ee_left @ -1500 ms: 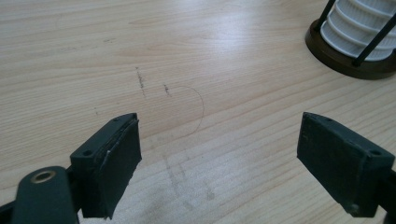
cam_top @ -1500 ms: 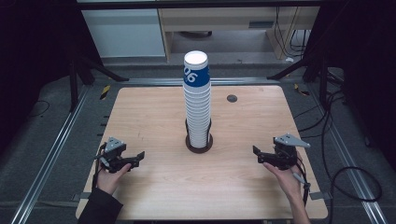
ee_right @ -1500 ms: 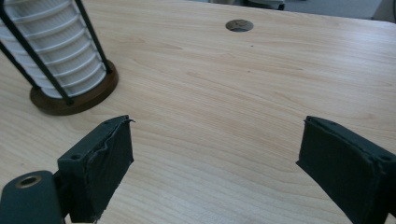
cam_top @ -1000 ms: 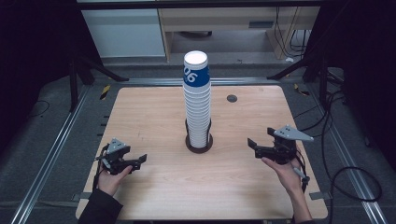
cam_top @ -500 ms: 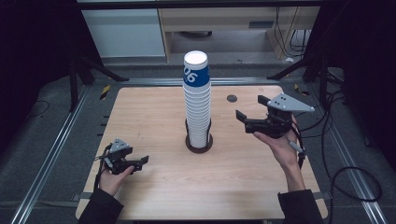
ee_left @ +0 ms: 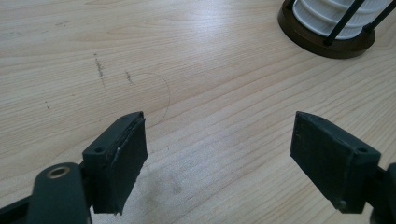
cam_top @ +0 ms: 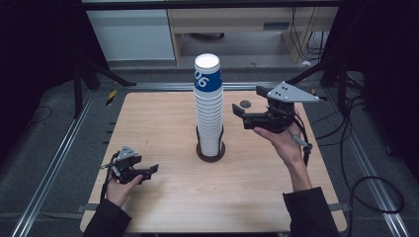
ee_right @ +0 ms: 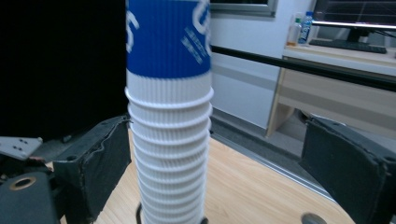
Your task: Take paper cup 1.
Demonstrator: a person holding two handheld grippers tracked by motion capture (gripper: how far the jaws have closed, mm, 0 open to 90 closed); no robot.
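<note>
Cups point(cam_top: 208, 106) are the thing in work here: 1 tall stack of white paper cups with a blue cup point(cam_top: 207, 73) on top, standing in a round dark holder point(cam_top: 211, 152) at the middle of the table point(cam_top: 163, 197).

Near, at the left, the left gripper point(cam_top: 149, 170) rests low over the wood, as it did a second ago. Its jaws are released, with nothing between them.

Further away, at the right, the right gripper point(cam_top: 238, 113) has risen from the near right part of the table to the upper half of the stack. Its jaws have just been opening, and they stand wide now. In the right gripper view the stack point(ee_right: 169, 116) is in front of the jaws but not yet between them, and no pad touches it.

I judge that the right hand prepares to take cups from the top, so the next step is to move in toward the stack.

A small dark disc point(cam_top: 245, 103) lies on the far part of the table.
</note>
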